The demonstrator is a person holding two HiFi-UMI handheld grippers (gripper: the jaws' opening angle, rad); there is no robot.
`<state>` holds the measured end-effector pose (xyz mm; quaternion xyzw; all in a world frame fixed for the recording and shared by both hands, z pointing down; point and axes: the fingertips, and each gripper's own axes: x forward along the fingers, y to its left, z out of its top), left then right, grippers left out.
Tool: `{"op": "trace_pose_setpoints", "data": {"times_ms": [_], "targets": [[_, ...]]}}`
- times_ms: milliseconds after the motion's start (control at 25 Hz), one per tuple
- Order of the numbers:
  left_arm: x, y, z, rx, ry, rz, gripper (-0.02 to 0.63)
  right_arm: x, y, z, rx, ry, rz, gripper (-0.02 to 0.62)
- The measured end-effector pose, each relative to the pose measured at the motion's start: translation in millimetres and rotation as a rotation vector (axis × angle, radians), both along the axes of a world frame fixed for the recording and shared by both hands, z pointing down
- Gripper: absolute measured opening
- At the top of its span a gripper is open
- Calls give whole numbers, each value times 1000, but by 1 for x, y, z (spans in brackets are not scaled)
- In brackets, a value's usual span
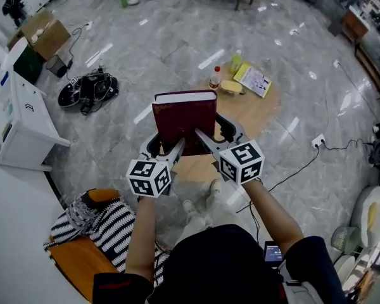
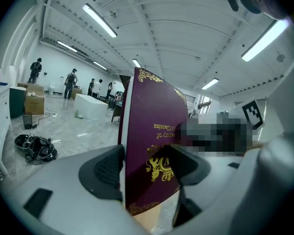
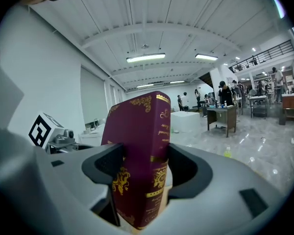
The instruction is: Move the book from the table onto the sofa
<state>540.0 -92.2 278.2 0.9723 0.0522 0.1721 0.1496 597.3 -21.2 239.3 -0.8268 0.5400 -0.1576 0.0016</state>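
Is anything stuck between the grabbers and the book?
No. The left gripper and the right gripper both clamp the book directly, jaws pressed on its covers, above the table. Nothing sits between them.

The left hand-held gripper clamps an upright maroon book with gold lettering at centre frame.

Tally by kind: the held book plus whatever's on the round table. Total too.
book: 1, held up above the round table
bottles: 2, a red-capped bottle and a yellow-green bottle
leaflet: 1
yellow item, kind unclear: 1
Total: 5
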Motion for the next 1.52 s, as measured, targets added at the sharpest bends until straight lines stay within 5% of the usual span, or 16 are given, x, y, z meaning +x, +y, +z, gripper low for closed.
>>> {"op": "trace_pose_setpoints", "data": {"times_ms": [840,1520], "targets": [[-63,-6,-66,56,109,-5,308,-65,-4,-68,79,101,-10,296],[-88,34,-112,121,155,-136,308,-81,31,-114,151,137,-158,296]]}}
